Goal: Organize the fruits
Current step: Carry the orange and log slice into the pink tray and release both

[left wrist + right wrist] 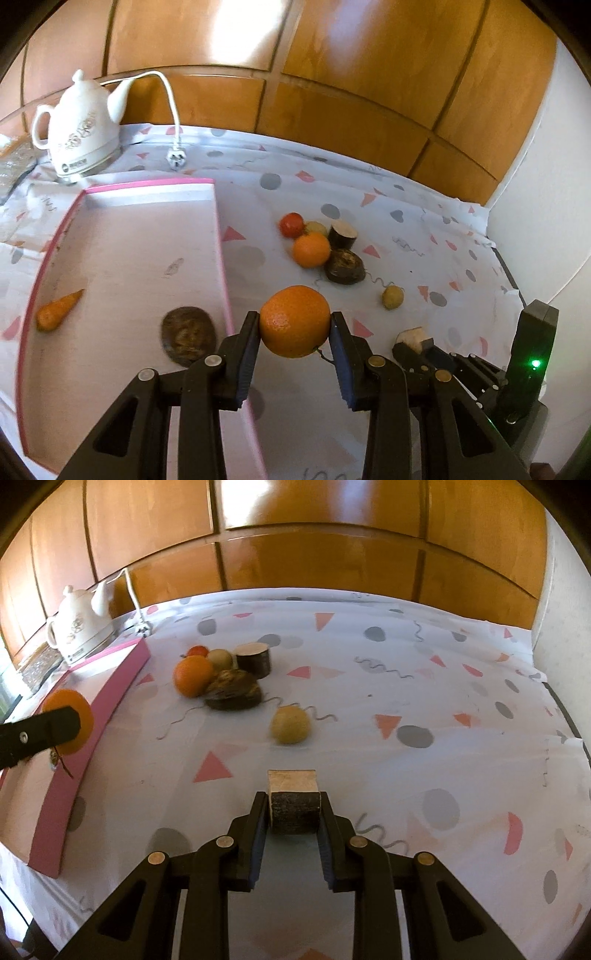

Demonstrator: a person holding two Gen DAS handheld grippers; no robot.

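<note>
Holding, your left gripper (294, 328): jaws closed partway on a large orange (294, 321), one pad on each side; the fruit hangs just right of the tray's near right rim, above the cloth.
Holding, your right gripper (293, 808): jaws closed on a dark-skinned cut chunk (293, 800), pale cut face upward, over the near middle of the cloth.
Tray (221, 236): pink-rimmed, white floor, on the left of the table; in the right wrist view its pink wall (96, 716) runs along the left edge.
Tray contents: a carrot piece (59, 309) near the left wall; a dark oval slice (188, 334) near the right wall, blurred.
Loose cluster, far middle of cloth: a red tomato (291, 224), a small orange (311, 249), a dark cylinder piece (342, 234), a dark round piece (344, 266), and a pale small item (316, 228) between tomato and cylinder; they crowd together, several touching.
Stray item: a small yellowish potato (290, 724) alone, nearer you than the cluster and apart from it.
Cloth (406, 686): white with pink triangles, grey dots and squiggles, covering the table.
Kettle (83, 129): white ceramic, upright at the far left beyond the tray; its white cord and plug (176, 159) lie on the cloth beside it.
Backdrop: wooden panels (314, 554) along the far side.
</note>
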